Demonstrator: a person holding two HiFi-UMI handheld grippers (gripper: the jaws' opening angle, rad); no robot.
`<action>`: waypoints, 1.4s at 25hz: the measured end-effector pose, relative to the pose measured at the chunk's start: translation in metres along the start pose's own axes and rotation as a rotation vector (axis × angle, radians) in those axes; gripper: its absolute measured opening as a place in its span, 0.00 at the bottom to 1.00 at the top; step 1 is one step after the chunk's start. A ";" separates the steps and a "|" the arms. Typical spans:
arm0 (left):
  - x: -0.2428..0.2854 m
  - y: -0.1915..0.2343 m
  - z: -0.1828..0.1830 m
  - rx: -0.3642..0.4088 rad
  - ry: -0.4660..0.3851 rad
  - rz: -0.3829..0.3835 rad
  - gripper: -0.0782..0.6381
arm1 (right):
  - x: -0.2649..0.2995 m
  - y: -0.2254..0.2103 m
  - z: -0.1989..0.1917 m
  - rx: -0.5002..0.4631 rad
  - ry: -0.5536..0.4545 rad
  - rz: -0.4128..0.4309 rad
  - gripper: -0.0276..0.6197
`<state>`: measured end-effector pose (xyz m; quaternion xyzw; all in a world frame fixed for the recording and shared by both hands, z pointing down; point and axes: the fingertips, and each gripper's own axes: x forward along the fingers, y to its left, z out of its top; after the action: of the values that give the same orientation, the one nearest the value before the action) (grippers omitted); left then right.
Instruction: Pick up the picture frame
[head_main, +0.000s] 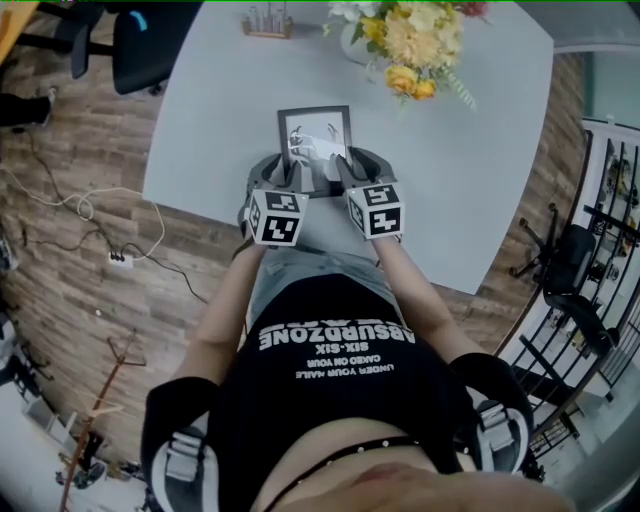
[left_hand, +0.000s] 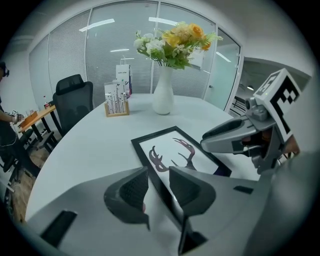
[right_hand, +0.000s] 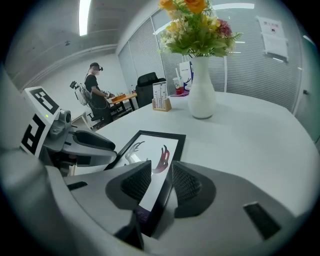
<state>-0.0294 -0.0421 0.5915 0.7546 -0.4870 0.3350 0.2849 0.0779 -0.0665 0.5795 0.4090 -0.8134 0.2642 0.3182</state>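
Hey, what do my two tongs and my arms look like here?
The left tongs and right tongs are grey moulded plastic with dark textured pads. Each carries a white cube with black square markers. The person wears a short-sleeved black T-shirt with white lettering.

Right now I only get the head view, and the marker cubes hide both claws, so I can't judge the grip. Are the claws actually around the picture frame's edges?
Observer: The left gripper view shows the left claw with its jaws apart. The left edge of the picture frame runs between them, and the pads do not seem to press on it.
Operator: And the right one?
Observer: In the right gripper view the right claw is open too, with the frame's right edge in the gap between its jaws.
Operator: Has the frame left the table?
Observer: No. From both gripper views it looks to lie flat on the table.
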 end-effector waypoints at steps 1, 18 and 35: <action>0.002 0.000 -0.001 -0.003 0.008 -0.003 0.28 | 0.002 -0.002 -0.002 0.002 0.005 -0.002 0.25; 0.019 0.007 -0.012 -0.087 0.060 -0.026 0.28 | 0.018 -0.014 -0.022 0.032 0.070 0.005 0.25; 0.021 0.011 -0.016 -0.213 0.109 -0.085 0.26 | 0.017 -0.017 -0.024 0.184 0.060 0.059 0.20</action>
<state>-0.0370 -0.0458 0.6189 0.7207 -0.4712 0.3096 0.4034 0.0912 -0.0669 0.6111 0.4041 -0.7876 0.3592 0.2956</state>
